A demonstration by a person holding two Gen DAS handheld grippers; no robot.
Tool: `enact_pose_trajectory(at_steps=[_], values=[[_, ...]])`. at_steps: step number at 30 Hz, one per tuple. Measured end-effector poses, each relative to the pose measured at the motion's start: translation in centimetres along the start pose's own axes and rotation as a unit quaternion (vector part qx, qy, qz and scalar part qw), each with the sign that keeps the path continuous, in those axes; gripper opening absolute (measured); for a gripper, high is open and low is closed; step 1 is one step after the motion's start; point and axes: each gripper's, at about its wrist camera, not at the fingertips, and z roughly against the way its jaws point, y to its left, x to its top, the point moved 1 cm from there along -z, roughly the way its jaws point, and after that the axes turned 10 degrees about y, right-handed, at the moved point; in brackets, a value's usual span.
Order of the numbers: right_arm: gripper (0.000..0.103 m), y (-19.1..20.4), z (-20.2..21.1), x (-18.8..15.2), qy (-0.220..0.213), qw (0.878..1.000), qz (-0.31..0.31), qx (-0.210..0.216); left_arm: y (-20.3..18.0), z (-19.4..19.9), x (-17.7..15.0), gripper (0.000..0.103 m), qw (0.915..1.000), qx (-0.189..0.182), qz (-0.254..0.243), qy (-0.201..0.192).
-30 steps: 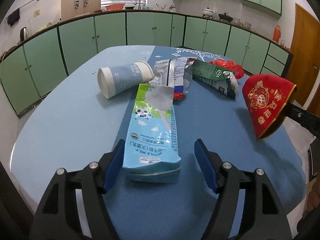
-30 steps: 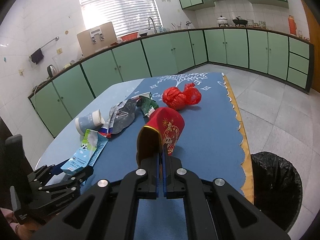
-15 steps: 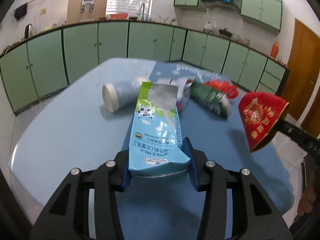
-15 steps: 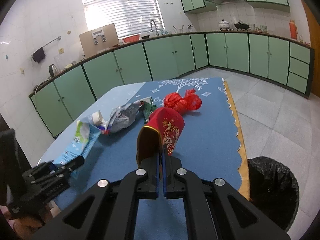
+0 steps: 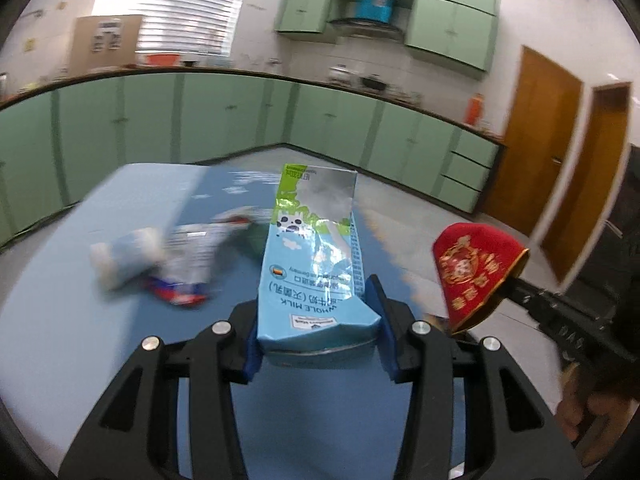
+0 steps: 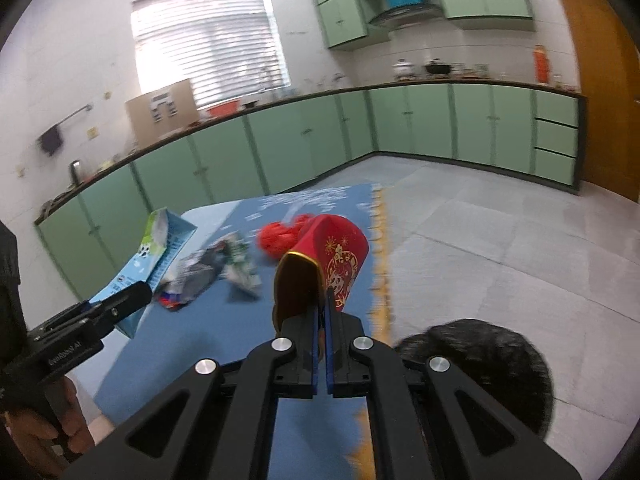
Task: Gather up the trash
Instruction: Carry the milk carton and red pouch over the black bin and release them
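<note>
My left gripper (image 5: 318,320) is shut on a flattened blue and white milk carton (image 5: 316,256) and holds it tilted up above the blue table (image 5: 60,320). The carton also shows in the right wrist view (image 6: 160,248). My right gripper (image 6: 322,320) is shut on a red and gold pouch (image 6: 328,260), held above the table's right edge; the pouch also shows in the left wrist view (image 5: 476,272). A black-lined trash bin (image 6: 480,364) stands on the floor just right of the right gripper.
On the table lie a paper cup (image 5: 124,258), a silver wrapper (image 6: 196,276), a green carton (image 6: 240,260) and a red plastic bag (image 6: 280,236). Green cabinets (image 6: 400,128) run along the walls. Wooden doors (image 5: 560,168) are at the right.
My left gripper closed on the milk carton and lifted it off the table, tilting it up. My right gripper carried the red pouch rightward, closer to the bin.
</note>
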Motion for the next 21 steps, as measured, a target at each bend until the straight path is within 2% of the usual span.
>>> enact_pose_trajectory(at_steps=[5,8,13,17,20,21], values=[[0.003,-5.9,1.7,-1.0,-0.003,0.997,-0.047,-0.058,-7.3,-4.1,1.1,0.044,0.9961,-0.070,-0.052,0.014],[0.003,-9.3,1.9,-2.2,0.004,0.993,-0.075,-0.089,-10.9,-6.5,0.9,0.044,0.9921,-0.099,-0.073,0.027],[0.003,-14.7,1.6,-4.2,0.019,0.984,-0.126,-0.125,-15.2,-9.7,0.6,0.044,0.9856,-0.123,-0.108,0.044],[0.003,-17.0,1.4,-5.1,0.024,0.979,-0.149,-0.136,-17.8,-12.0,0.3,0.044,0.9797,-0.137,-0.131,0.065],[0.007,-17.9,0.9,-5.2,0.028,0.976,-0.155,-0.148,-18.6,-12.8,0.1,0.050,0.9770,-0.143,-0.139,0.074],[0.012,-18.1,0.9,-5.3,0.029,0.976,-0.158,-0.149,-18.8,-12.9,0.0,0.054,0.9767,-0.143,-0.141,0.075]])
